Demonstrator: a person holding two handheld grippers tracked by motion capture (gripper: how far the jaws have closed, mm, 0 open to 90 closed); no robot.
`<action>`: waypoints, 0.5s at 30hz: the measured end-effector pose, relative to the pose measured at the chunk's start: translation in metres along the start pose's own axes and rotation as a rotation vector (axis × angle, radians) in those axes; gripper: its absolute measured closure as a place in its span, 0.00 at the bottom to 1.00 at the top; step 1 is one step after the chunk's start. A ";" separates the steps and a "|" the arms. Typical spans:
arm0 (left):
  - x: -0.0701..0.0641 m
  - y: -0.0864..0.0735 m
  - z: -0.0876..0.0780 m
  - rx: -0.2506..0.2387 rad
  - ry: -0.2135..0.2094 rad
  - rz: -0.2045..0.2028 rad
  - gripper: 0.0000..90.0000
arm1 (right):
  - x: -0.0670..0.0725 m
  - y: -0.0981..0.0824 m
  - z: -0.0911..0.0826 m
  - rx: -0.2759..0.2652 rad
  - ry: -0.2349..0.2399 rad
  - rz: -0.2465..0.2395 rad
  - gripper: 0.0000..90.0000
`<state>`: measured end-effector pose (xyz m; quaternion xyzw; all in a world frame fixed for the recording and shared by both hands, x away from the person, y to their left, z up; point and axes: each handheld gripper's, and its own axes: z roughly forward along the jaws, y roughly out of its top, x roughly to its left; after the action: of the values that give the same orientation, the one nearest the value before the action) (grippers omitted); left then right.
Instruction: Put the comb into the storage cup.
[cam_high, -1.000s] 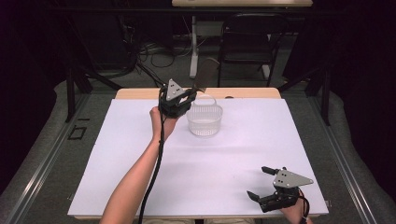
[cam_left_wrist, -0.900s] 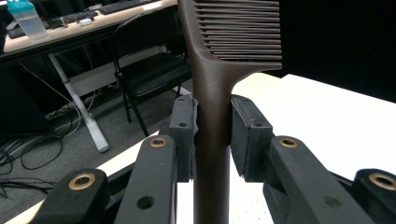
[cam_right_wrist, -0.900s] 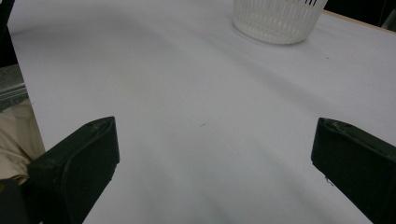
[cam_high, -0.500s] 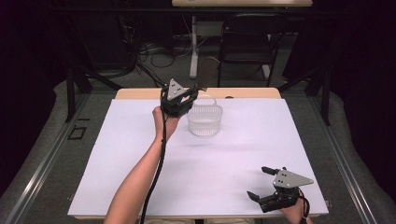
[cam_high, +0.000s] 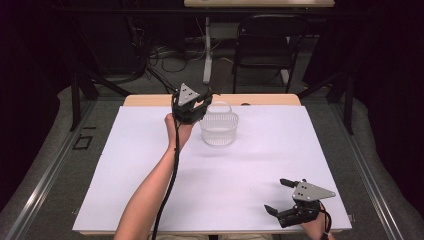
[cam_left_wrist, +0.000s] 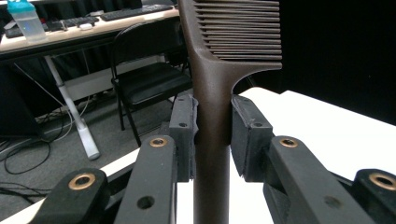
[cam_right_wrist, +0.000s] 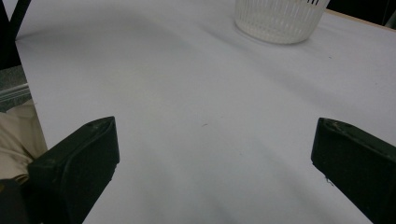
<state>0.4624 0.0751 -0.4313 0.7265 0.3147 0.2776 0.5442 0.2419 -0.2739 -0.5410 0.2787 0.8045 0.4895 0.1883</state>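
Left gripper view shows the dark brown plastic comb (cam_left_wrist: 212, 84) standing upright, its handle clamped between the two black pads of the left claw (cam_left_wrist: 212, 135), the toothed head rising above them with the teeth pointing to the right of that view. From the high view, that left claw (cam_high: 190, 102) is held up near the far edge of the white-covered counter (cam_high: 150, 190), just to the left of the clear ribbed plastic basket (cam_high: 219, 127), whose thin handle arches over its rim; whether the claw touches the basket cannot be told. The basket stands well inside the white sheet, a little left of the counter's middle line, with a strip of bare wood (cam_high: 270, 99) showing beyond the sheet's far edge. Wide bare surface lies on every side of the basket, most of all toward the near edge and the right. At the near right corner the right claw (cam_high: 282, 196) rests low by the edge, its jaws spread wide with nothing between them; the right gripper view looks across plain white surface to the basket (cam_right_wrist: 278, 18) well ahead.
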 end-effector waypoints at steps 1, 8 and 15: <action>0.000 0.000 0.001 -0.002 0.001 -0.003 0.80 | 0.000 0.000 0.000 -0.001 0.000 -0.002 0.01; -0.003 -0.002 0.007 -0.012 0.002 -0.007 0.80 | 0.000 0.000 -0.001 -0.002 -0.002 0.000 0.01; -0.003 -0.007 0.012 -0.020 0.003 -0.032 0.80 | 0.000 0.000 -0.001 -0.003 0.001 0.004 0.01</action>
<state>0.4684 0.0664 -0.4409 0.7155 0.3242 0.2729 0.5553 0.2415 -0.2746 -0.5405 0.2796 0.8034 0.4912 0.1873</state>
